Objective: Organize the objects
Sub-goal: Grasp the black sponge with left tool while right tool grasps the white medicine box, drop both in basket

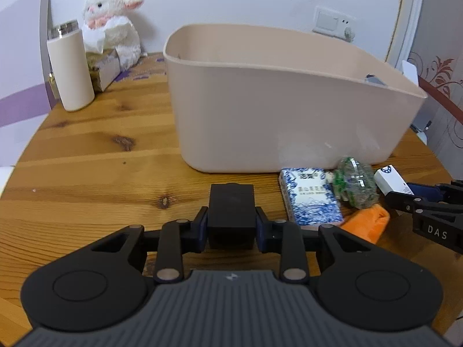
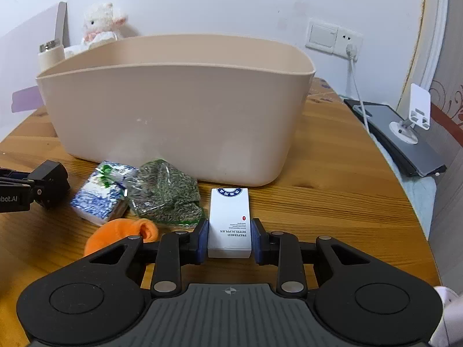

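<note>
on the knotty wooden bench (image 2: 332, 190), in front of the beige plastic tub (image 2: 179, 110), the right claw (image 2: 229, 240) pinches a white cardboard box with blue print (image 2: 229, 219) that rests on the wood. the left claw (image 1: 231, 225) grips a black rectangular block (image 1: 231, 214) beside a blue-and-white tissue packet (image 1: 311, 199), a clear bag of green bits (image 1: 354, 185) and an orange cloth (image 1: 366, 222).

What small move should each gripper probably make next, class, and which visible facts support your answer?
Probably lift and carry both loads over the beige plastic bin's rim to drop them in. The left gripper is shut on a small black box, and the right gripper is shut on a white rectangular hotel-supplies box. Both boxes sit low by the wooden table, in front of the bin wall.
</note>
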### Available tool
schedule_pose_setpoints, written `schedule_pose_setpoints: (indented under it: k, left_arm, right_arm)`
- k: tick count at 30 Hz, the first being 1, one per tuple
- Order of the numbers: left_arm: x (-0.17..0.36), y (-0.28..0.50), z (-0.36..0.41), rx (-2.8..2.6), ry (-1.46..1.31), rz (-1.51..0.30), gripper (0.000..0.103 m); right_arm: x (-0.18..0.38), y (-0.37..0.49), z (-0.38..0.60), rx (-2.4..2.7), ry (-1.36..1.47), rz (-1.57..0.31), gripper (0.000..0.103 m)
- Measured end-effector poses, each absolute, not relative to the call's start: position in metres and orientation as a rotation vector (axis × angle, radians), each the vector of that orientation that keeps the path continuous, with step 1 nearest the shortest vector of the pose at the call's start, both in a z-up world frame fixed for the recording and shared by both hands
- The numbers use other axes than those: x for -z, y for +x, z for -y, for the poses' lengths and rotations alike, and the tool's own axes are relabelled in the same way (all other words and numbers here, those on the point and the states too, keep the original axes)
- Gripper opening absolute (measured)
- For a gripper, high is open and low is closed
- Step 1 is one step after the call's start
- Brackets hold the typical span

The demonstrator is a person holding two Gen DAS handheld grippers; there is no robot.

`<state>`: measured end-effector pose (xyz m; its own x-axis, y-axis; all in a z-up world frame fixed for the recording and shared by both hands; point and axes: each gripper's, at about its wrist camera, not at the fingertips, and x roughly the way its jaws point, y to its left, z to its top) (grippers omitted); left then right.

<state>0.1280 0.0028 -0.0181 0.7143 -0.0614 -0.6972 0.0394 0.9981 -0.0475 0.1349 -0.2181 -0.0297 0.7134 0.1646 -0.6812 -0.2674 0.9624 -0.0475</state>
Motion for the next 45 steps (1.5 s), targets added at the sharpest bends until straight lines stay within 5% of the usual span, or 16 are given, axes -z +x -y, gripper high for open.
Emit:
schedule_pose_setpoints:
  k: [14,23,45]
  left_arm:
    - [-0.06,0.094,-0.001,0.09,-0.005,-0.604,0.034]
    - [-0.104,0.142,0.008,0.081,0.014,-0.511,0.034]
    - [-0.028,0.255,0.03,0.04,0.099,-0.771,0.034]
  right_arm:
    - [-0.064,0.077,0.234,-0.254,-0.149,-0.505,0.028]
    - [-0.114,0.104,0.227,-0.246,-0.127,-0.382,0.028]
    - [-0.051,0.22,0.188,-0.208,-0.228,-0.594,0.032]
